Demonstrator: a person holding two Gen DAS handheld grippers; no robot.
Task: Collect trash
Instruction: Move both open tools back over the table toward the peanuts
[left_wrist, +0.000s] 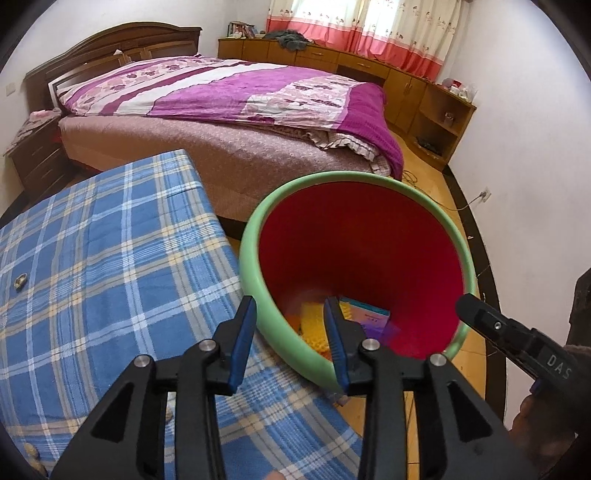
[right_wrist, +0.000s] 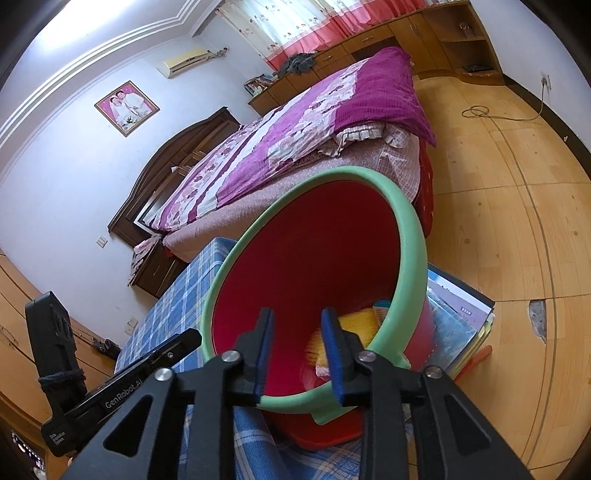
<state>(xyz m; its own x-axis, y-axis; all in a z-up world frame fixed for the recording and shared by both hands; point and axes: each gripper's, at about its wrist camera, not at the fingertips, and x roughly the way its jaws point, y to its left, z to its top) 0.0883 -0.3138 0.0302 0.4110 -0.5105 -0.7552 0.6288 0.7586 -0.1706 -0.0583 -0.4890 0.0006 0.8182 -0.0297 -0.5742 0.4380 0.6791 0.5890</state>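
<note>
A red bin with a green rim stands at the edge of the blue plaid surface, its mouth towards me. On its bottom lie yellow wrappers and a small printed box. My left gripper is open and straddles the near rim, one finger outside and one inside, with neither pad pressing on it. My right gripper is open over the bin's mouth with nothing between its fingers. Below it I see the yellow wrappers and the box.
The blue plaid cloth carries a small metal object. A stack of books and folders lies against the bin's right side. Behind is a bed with a purple quilt. A cable coils on the wooden floor.
</note>
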